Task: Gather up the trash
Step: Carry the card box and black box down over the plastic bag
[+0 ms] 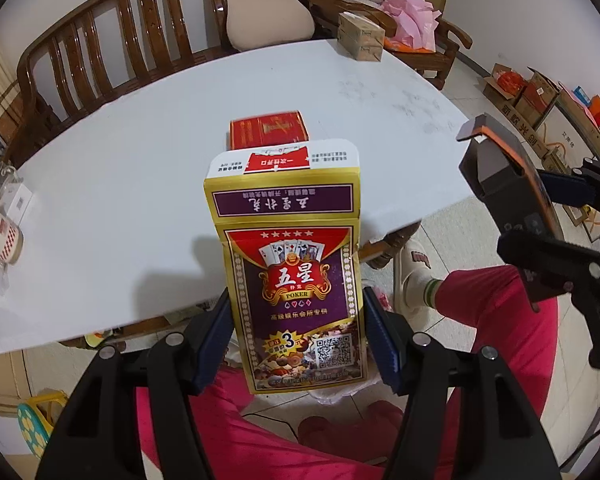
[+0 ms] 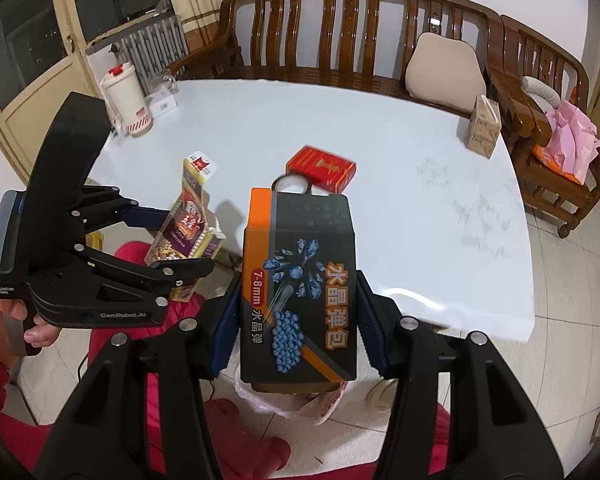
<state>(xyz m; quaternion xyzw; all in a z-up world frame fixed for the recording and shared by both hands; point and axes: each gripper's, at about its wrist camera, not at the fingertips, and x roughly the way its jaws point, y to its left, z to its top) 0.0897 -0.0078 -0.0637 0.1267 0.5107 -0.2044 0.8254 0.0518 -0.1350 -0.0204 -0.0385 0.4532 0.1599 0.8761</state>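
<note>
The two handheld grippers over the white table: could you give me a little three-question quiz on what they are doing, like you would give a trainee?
1. True or false: the left gripper is empty.
2. Which box does the right gripper hold? A) the red box on the table B) the black and orange box C) the tan carton at the far edge
3. What pale, crinkled thing lies on the floor below the held boxes?

Key
1. False: its fingers clamp the playing card box.
2. B: the black and orange box; the red box lies on the white table.
3. A plastic bag.
</note>
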